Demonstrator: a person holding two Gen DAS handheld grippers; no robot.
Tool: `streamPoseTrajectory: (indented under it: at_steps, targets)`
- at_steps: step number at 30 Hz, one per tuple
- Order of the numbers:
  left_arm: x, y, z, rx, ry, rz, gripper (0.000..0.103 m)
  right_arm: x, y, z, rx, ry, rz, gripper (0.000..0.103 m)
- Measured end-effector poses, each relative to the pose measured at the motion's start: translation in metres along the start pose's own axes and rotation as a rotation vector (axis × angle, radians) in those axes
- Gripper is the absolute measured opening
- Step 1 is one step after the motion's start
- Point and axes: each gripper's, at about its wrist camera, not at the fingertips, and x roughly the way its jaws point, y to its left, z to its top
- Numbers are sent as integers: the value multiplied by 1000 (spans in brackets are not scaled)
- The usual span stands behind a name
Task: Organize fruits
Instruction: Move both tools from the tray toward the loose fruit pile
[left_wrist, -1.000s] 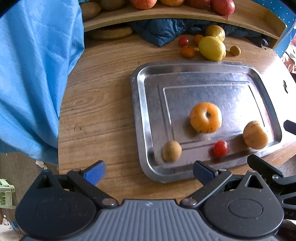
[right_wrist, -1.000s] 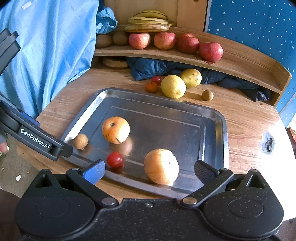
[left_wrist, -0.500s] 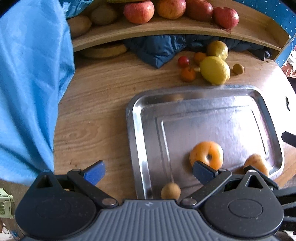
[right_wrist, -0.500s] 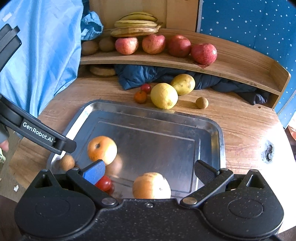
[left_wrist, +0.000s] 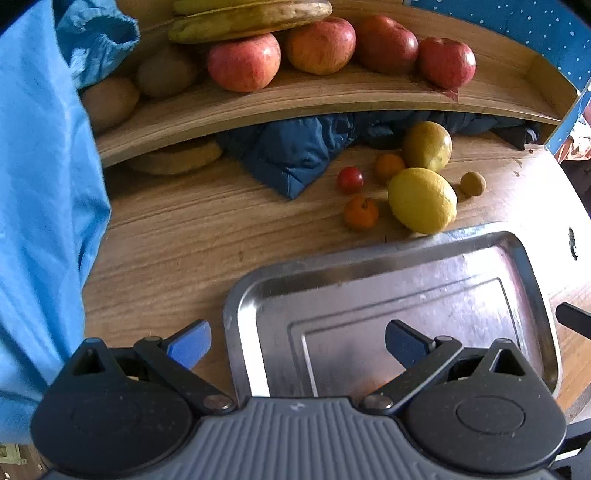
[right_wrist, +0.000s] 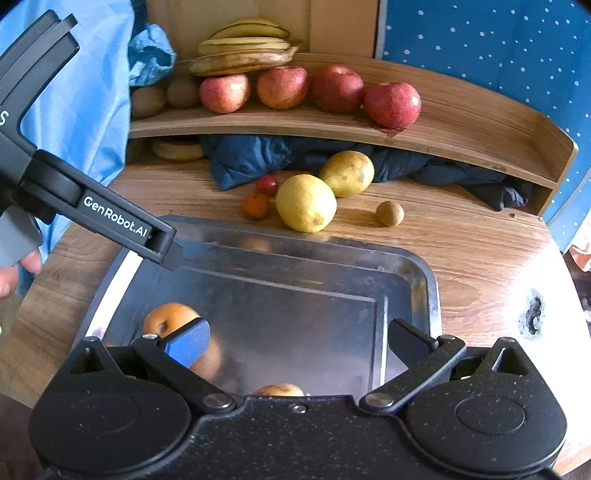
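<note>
Nearest the right gripper (right_wrist: 297, 341), its jaws stand wide apart and grip nothing, poised over the near end of a metal tray (right_wrist: 430, 284) that lies on the wooden counter (right_wrist: 472, 258). Just under the gripper body the top of a pale tan fruit (right_wrist: 279, 389) shows on the tray, and an orange fruit (right_wrist: 168, 321) sits on the tray partly behind the blue left fingertip (right_wrist: 188, 341).

The left gripper (left_wrist: 297, 341) also has its jaws spread apart and empty; its left fingertip (left_wrist: 190, 341) is over bare counter and the right one over the tray's left part. In the right wrist view this gripper reaches in from the left above the tray's far left corner, with a person's fingers (right_wrist: 29, 260) on its handle.

Beyond the tray's far rim, on the counter, lie a large yellow lemon (left_wrist: 421, 199) touching a yellow-green pear (left_wrist: 426, 146), two small orange fruits (left_wrist: 361, 212) beside them, a small red fruit (left_wrist: 350, 180) and a small brown round fruit (left_wrist: 472, 183). Behind these a dark blue cloth (left_wrist: 291, 155) is bunched under a wooden shelf (left_wrist: 332, 96). On the shelf stand four red apples (right_wrist: 391, 103) in a row, brown kiwis (right_wrist: 147, 99) at the left, and bananas (right_wrist: 243, 48) above them. A light blue sheet (left_wrist: 40, 184) hangs at the left.
</note>
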Motion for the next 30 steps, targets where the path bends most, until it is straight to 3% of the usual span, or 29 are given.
streamPoseTrajectory:
  at_steps: [12, 17, 30]
  targets:
    - [25, 5, 26, 24, 22, -16, 102, 21, -5, 17, 41, 9, -46, 102]
    - [42, 9, 38, 12, 36, -44, 102, 27, -8, 28, 52, -27, -81, 102]
    - [65, 10, 62, 13, 42, -103, 102, 59, -6, 60, -12, 4, -148, 102]
